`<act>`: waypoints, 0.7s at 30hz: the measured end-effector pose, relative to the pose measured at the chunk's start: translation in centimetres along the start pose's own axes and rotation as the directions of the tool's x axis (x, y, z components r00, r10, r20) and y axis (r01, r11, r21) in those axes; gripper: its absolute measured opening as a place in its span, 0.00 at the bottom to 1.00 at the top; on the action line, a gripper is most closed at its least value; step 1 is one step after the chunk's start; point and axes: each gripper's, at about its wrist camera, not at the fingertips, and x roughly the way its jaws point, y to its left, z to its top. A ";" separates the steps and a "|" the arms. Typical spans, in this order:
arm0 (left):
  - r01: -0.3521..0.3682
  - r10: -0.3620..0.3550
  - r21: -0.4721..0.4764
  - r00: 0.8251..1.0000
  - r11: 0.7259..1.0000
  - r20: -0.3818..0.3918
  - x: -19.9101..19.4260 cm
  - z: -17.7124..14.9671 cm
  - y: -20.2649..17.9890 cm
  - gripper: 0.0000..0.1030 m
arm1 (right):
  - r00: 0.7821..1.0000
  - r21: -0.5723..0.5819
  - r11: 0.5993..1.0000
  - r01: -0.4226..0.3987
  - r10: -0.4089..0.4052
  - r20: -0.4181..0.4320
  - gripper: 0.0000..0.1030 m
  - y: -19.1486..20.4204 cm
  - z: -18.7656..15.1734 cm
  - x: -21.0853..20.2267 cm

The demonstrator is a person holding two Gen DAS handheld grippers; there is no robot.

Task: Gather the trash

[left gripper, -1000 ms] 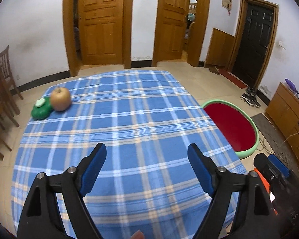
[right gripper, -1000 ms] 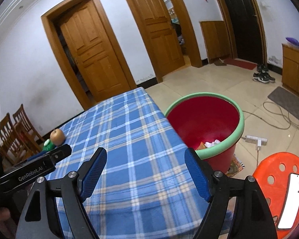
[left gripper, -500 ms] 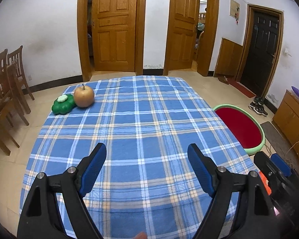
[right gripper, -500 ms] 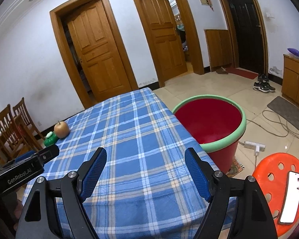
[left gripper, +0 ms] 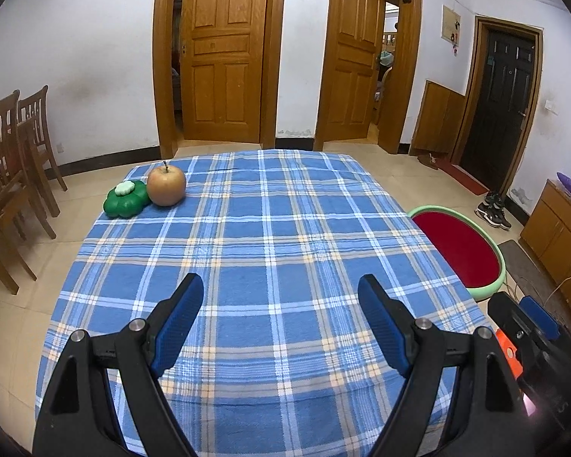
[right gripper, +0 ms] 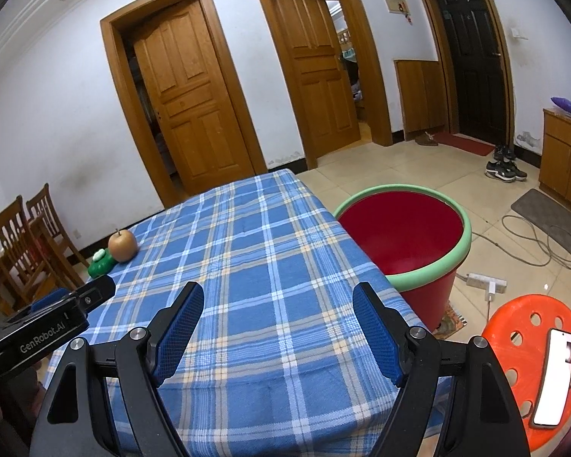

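Observation:
A red bin with a green rim stands on the floor at the right side of the blue plaid table; its rim also shows in the left wrist view. On the table's far left corner sit an apple and a green flower-shaped object, seen too as the apple and green object in the right wrist view. My left gripper hangs open over the near table edge, nothing between its blue pads. My right gripper is open and empty too, near the front right corner.
Wooden chairs stand left of the table. An orange stool with a phone on it sits at the lower right. A power strip and cables lie on the floor past the bin. Doors line the far wall.
Both views have lifted and drawn back a little, so the table and bin sit lower and farther. The bin's inside is less visible now. Both grippers stay open.

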 end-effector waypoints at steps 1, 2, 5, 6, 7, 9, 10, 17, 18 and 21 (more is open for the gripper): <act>-0.001 0.001 0.000 1.000 1.000 0.000 0.0 0.0 0.0 0.80 | 1.000 0.000 1.000 0.000 0.000 -0.001 0.79 0.0 0.0 0.0; -0.001 0.001 0.000 1.000 1.000 -0.001 0.0 0.0 0.0 0.80 | 1.000 0.000 1.000 -0.001 0.001 -0.002 0.79 0.0 0.0 0.0; -0.001 0.001 -0.002 1.000 1.000 -0.001 0.0 0.0 0.0 0.80 | 1.000 0.000 1.000 -0.002 0.002 -0.007 0.79 -0.1 -0.1 0.0; -0.001 0.001 -0.001 1.000 1.000 0.000 0.0 0.0 0.0 0.80 | 1.000 0.000 1.000 -0.002 0.002 -0.008 0.79 -0.1 -0.1 0.0; -0.001 0.001 -0.002 1.000 1.000 -0.001 0.0 0.0 0.0 0.80 | 1.000 0.000 1.000 -0.002 0.002 -0.009 0.79 -0.1 -0.1 0.0; -0.001 0.001 -0.002 1.000 1.000 -0.001 0.1 -0.1 0.0 0.80 | 1.000 0.001 1.000 -0.001 0.001 -0.009 0.79 -0.1 -0.1 0.0; -0.001 0.001 -0.002 1.000 1.000 -0.002 0.1 -0.1 0.0 0.80 | 1.000 0.002 1.000 -0.001 0.001 -0.010 0.79 -0.1 -0.1 0.1; -0.001 0.001 -0.002 1.000 1.000 -0.002 0.1 -0.1 0.0 0.80 | 1.000 0.006 1.000 0.000 0.000 -0.014 0.79 -0.1 -0.2 0.3; -0.001 0.001 -0.002 1.000 1.000 -0.002 0.1 -0.1 0.0 0.80 | 1.000 0.006 1.000 -0.001 0.001 -0.015 0.79 -0.1 -0.2 0.3; -0.001 0.001 -0.002 1.000 1.000 -0.001 0.1 -0.1 0.0 0.80 | 1.000 0.004 1.000 0.000 0.000 -0.015 0.79 -0.1 -0.2 0.3</act>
